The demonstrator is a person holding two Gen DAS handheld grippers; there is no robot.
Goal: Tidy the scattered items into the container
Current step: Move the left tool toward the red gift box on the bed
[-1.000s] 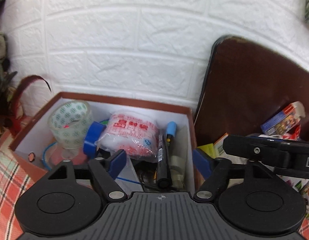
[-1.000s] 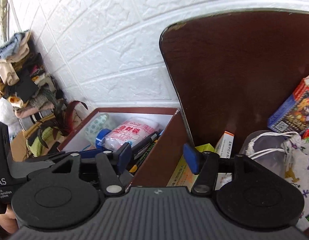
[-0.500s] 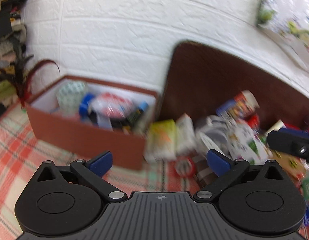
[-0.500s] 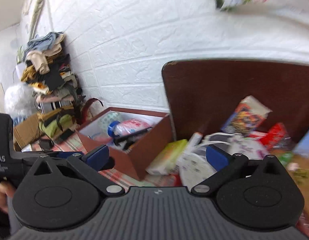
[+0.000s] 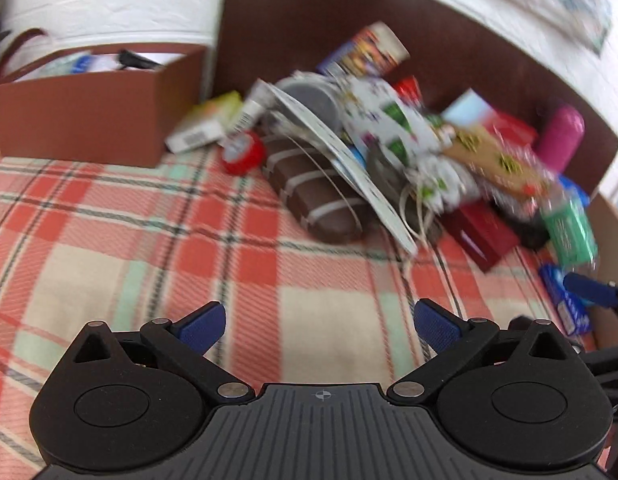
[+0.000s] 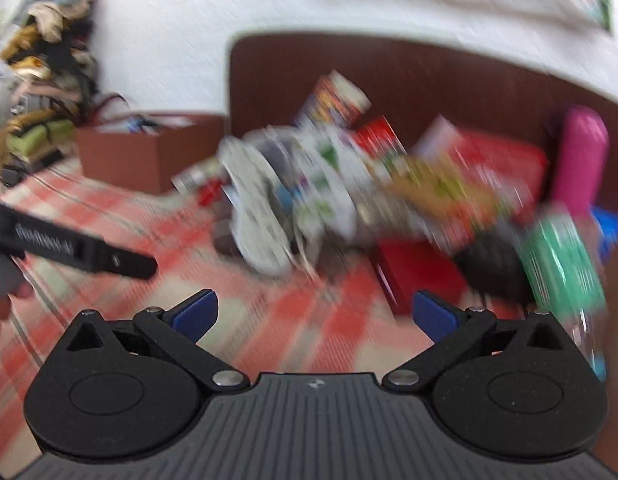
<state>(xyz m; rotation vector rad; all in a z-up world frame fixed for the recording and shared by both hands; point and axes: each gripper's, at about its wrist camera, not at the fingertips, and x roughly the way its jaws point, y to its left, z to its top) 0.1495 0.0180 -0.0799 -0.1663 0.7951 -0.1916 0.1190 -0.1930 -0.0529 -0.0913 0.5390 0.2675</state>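
A brown cardboard box [image 5: 89, 108] with items inside stands at the far left on the plaid cloth; it also shows in the right wrist view [image 6: 149, 152]. A heap of scattered items lies to its right: a brown striped pouch [image 5: 317, 196], a red round tape [image 5: 243, 152], a yellow-green packet [image 5: 205, 124], a white drawstring bag [image 5: 393, 128], a red box [image 5: 481, 232], a green pack [image 5: 569, 232] and a pink bottle [image 5: 561, 136]. My left gripper [image 5: 319, 326] is open and empty above bare cloth. My right gripper [image 6: 315, 314] is open and empty, short of the heap.
A dark brown curved board [image 5: 389, 20] stands behind the heap against the white brick wall. Piled clothes [image 6: 49, 60] sit far left. The plaid cloth [image 5: 149, 260] lies between the grippers and the heap. The right gripper's blue fingertip [image 5: 589, 290] shows at the right edge.
Both grippers pulled back from the box and swung right toward the heap, and their jaws opened wider. The box now sits far left and the views are motion-blurred.
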